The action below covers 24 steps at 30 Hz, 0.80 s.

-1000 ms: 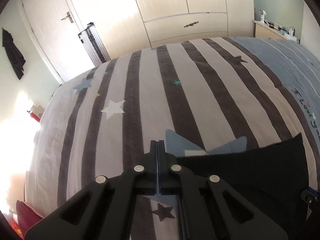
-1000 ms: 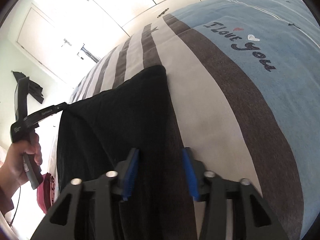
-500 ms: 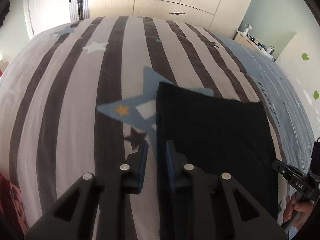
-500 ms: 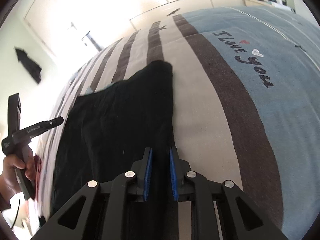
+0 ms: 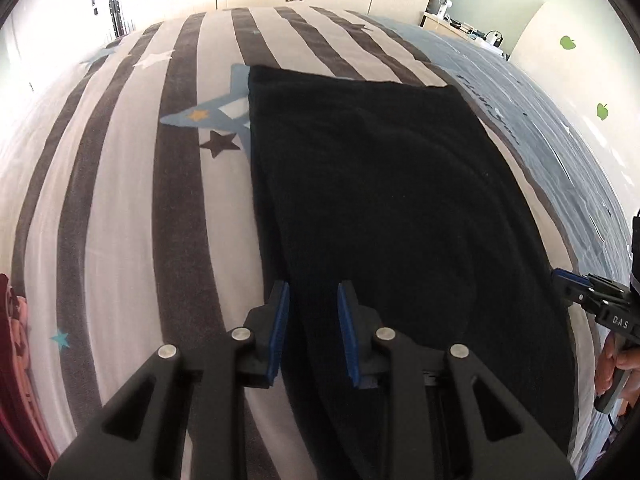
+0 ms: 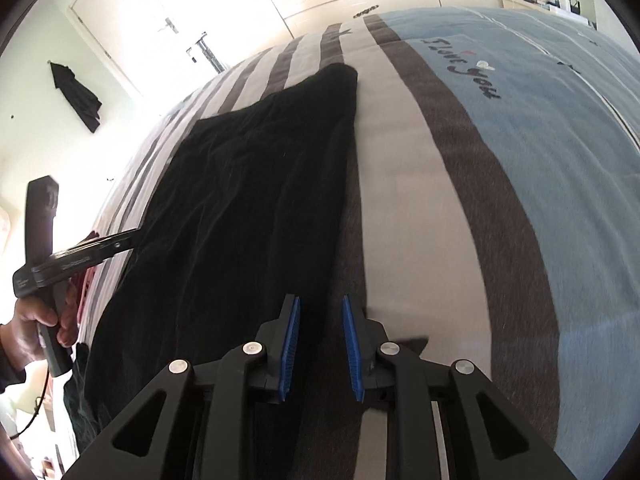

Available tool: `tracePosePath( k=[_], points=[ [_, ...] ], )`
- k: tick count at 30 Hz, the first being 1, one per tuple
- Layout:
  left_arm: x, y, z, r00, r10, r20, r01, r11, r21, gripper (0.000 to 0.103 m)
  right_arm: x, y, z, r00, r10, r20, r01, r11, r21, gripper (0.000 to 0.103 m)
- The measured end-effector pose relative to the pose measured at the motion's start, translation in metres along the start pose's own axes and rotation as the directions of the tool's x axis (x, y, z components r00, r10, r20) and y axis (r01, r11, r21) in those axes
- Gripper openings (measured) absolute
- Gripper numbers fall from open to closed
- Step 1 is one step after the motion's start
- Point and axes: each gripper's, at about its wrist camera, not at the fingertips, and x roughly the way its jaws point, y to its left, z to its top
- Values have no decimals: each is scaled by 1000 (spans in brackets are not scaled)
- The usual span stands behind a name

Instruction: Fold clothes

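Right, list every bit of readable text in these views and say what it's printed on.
"I Love You": dark script on the blue part of the bedspread, lettering at.
"DAS": white letters on the right claw's body; anything further is cut off.
Print on the left claw's arm: too blurred to read.

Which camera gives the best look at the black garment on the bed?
The left wrist view: the black garment lies nearly square-on, both far corners visible. The right wrist view shows it slanted, from one side.

black garment (image 5: pixel 384 208) near end cut off, dresser clutter (image 6: pixel 560 0) indistinct
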Motion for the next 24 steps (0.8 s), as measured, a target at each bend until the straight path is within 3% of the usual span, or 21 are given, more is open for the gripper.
tracePosePath(
  k=[6,7,8,9,16,24],
  points=[
    [7,2,-1,1000,25,-2,-25,1000,-13,24,1,8,-7,1000,3,-11,-3,1000,6,20],
    [7,0,-1,1000,17,-3,-17,1000,0,21,2,9,-6,1000,2,-11,-2,1000,6,20],
    [7,-2,-1,1000,3,2,-3,1000,15,7,4,11,-7,1000,0,-13,0,1000,6,20],
    [6,-5,-1,1000,6,10,-6,1000,29,3,6,12,-6,1000,1,-15,-1,1000,8,20],
    [-13,11,12,999,27,42,-27,1000,-8,1,5,14,-7,1000,-3,-10,3,1000,11,20],
    [7,23,19,997,72,-31,-71,997,11,1,12,17,-10,999,-43,-24,43,999,-9,20]
  ],
)
